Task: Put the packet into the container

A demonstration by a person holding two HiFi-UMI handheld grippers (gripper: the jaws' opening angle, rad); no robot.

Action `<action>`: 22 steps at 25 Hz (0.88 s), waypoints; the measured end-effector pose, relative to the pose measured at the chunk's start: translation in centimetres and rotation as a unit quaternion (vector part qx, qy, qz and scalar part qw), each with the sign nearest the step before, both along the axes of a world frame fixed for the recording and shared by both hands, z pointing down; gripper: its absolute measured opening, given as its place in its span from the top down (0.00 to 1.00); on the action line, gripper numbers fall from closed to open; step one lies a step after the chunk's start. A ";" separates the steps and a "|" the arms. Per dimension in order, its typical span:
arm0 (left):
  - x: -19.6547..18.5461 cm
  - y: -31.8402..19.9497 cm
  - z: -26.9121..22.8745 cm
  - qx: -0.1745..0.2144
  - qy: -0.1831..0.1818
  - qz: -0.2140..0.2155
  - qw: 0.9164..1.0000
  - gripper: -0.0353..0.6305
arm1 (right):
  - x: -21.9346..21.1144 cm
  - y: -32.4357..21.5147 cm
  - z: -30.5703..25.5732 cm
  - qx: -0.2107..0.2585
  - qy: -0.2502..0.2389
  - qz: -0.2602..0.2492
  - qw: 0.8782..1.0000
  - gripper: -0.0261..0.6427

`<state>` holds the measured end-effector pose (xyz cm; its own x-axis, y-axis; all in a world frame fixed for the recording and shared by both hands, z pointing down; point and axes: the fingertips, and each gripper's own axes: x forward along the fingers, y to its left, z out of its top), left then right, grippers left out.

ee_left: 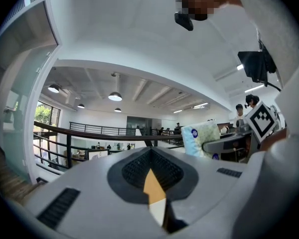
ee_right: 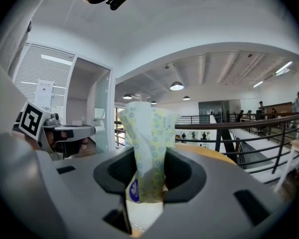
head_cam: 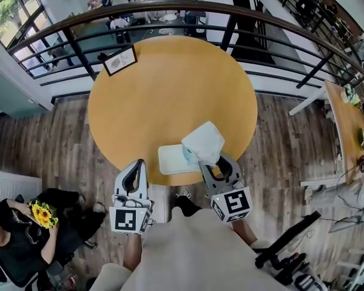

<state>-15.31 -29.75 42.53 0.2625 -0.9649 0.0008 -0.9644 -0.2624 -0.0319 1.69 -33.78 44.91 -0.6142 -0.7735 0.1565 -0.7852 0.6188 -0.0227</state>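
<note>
Grey right hand-held gripper (head_cam: pixel 213 164) raised over desk (head_cam: pixel 170 90) edge, jaws clamped on packet (head_cam: pixel 203 142) above container (head_cam: pixel 170 159); left hand-held gripper (head_cam: pixel 135 165) beside it, jaws together, empty.

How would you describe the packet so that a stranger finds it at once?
Start at the round yellow table. At its near edge lies a white container, and over its right end the right gripper holds the packet. It is the only soft, crumpled thing, pale with small dots.
</note>
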 end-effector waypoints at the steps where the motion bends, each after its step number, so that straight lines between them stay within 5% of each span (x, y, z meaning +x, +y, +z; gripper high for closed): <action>1: -0.4 0.2 0.4 -0.009 0.002 -0.003 1.000 0.94 | -0.3 0.1 0.4 -0.006 0.004 -0.003 1.000 0.74; 9: -1.1 0.7 3.0 -0.061 0.006 -0.007 0.998 0.94 | -1.2 0.8 3.5 -0.045 0.039 -0.017 0.998 0.74; 12: -1.1 0.8 4.2 -0.079 0.012 -0.010 0.997 0.94 | -1.6 0.5 4.5 -0.015 0.083 -0.039 0.996 0.74; 16: -0.2 0.6 5.0 -0.094 0.014 -0.020 0.995 0.94 | -1.4 0.4 6.4 0.001 0.202 -0.085 0.976 0.74; 19: 0.4 0.6 5.5 -0.102 0.017 -0.031 0.994 0.94 | -1.5 0.8 8.4 -0.005 0.236 -0.103 0.966 0.74; 22: -0.4 0.6 5.8 -0.108 0.021 -0.043 0.993 0.94 | -3.0 1.4 10.5 0.027 0.320 -0.149 0.935 0.74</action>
<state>-15.74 -29.15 48.36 0.1829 -0.9624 0.2011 -0.9830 -0.1750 0.0563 -1.28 -32.40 55.44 -0.5980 -0.5999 0.5315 -0.4192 0.7993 0.4305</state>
